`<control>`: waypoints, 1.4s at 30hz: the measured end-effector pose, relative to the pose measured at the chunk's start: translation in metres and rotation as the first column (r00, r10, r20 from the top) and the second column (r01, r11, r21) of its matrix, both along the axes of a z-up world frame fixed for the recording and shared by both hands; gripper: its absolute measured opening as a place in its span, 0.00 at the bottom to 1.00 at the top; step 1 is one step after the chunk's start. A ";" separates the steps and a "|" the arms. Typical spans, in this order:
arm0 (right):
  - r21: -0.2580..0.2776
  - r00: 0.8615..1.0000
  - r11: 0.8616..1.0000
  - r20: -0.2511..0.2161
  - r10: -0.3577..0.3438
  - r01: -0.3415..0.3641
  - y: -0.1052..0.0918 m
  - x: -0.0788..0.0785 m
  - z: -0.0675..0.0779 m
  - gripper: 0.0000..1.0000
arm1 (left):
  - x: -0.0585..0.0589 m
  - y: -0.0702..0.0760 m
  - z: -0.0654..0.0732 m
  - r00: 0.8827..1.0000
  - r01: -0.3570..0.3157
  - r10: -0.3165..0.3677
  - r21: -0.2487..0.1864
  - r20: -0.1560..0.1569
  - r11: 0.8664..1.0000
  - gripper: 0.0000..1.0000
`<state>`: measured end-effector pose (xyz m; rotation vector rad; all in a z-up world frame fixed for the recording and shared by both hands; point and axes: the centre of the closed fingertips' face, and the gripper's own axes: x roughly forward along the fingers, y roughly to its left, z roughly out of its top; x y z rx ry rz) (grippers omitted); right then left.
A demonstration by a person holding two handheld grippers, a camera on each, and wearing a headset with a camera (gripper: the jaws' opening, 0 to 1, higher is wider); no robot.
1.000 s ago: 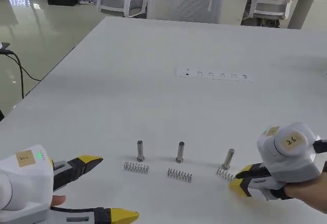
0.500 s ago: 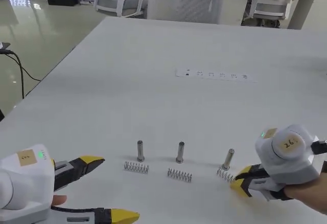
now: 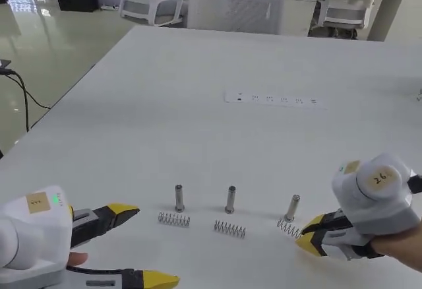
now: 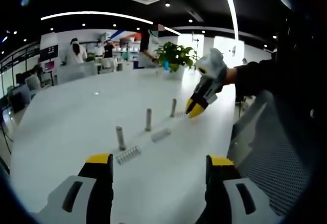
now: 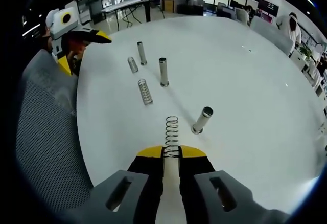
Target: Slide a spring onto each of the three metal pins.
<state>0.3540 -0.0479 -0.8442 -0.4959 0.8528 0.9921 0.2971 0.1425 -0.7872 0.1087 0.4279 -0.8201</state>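
Three metal pins stand in a row on the white table (image 3: 198, 124): left pin (image 3: 179, 198), middle pin (image 3: 230, 199), and right pin (image 3: 292, 208), which leans. A spring (image 3: 173, 220) lies before the left pin and another spring (image 3: 229, 229) before the middle one. My right gripper (image 5: 172, 153) is shut on the near end of the third spring (image 5: 172, 132), which lies flat beside the leaning pin (image 5: 201, 120). In the head view the right gripper (image 3: 304, 239) rests low at the right. My left gripper (image 3: 145, 246) hangs open and empty at the lower left, short of the springs (image 4: 127, 155).
A strip of sockets (image 3: 273, 99) is set into the table farther back. Grey chairs (image 3: 234, 8) stand along the far edge. The table's left edge runs diagonally past a cable (image 3: 23, 91) on the floor. People stand far off in the left gripper view.
The head camera has tipped slightly. Both grippers stay almost where they were, the right one still at the rightmost spring's end.
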 end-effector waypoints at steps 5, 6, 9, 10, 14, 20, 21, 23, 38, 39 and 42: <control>0.002 1.000 1.000 -0.009 0.023 -0.023 0.007 -0.006 0.006 0.08 | 0.003 -0.004 0.003 1.000 0.021 -0.021 0.002 0.002 1.000 0.67; 0.002 1.000 1.000 -0.009 0.027 -0.027 0.008 -0.007 0.007 0.08 | 0.003 -0.006 0.004 1.000 0.029 -0.029 0.003 0.001 1.000 0.67; 0.008 0.999 0.999 -0.012 0.040 -0.040 0.012 -0.009 0.010 0.08 | 0.001 -0.010 0.004 0.999 0.053 -0.053 0.001 -0.006 0.999 0.63; 0.006 0.999 0.999 -0.011 0.047 -0.047 0.014 -0.010 0.011 0.08 | 0.001 -0.010 0.003 0.998 0.062 -0.062 0.002 -0.006 0.998 0.63; 0.004 0.998 0.998 -0.008 0.070 -0.070 0.020 -0.013 0.015 0.08 | 0.002 -0.013 0.004 0.997 0.082 -0.082 0.002 -0.005 0.997 0.61; 0.009 0.995 0.995 -0.002 0.103 -0.103 0.030 -0.017 0.022 0.08 | 0.006 -0.019 0.003 0.992 0.122 -0.122 0.015 -0.007 0.992 0.58; 0.009 0.994 0.994 -0.001 0.111 -0.111 0.033 -0.017 0.023 0.08 | 0.007 -0.020 0.003 0.992 0.129 -0.129 0.020 -0.007 0.991 0.58; 0.007 0.992 0.992 0.002 0.127 -0.127 0.037 -0.019 0.024 0.08 | 0.009 -0.023 0.005 0.990 0.140 -0.140 0.025 -0.003 0.990 0.58; 0.010 0.970 0.970 0.013 0.243 -0.244 0.067 -0.031 0.032 0.08 | 0.014 -0.039 0.005 0.981 0.193 -0.193 0.028 0.001 0.981 0.51; 0.010 0.966 0.966 0.013 0.257 -0.257 0.070 -0.033 0.032 0.08 | 0.014 -0.040 0.005 0.980 0.197 -0.197 0.027 0.000 0.980 0.51; 0.007 0.960 0.960 0.011 0.281 -0.281 0.075 -0.036 0.034 0.08 | 0.012 -0.043 0.004 0.977 0.211 -0.211 0.032 0.003 0.977 0.49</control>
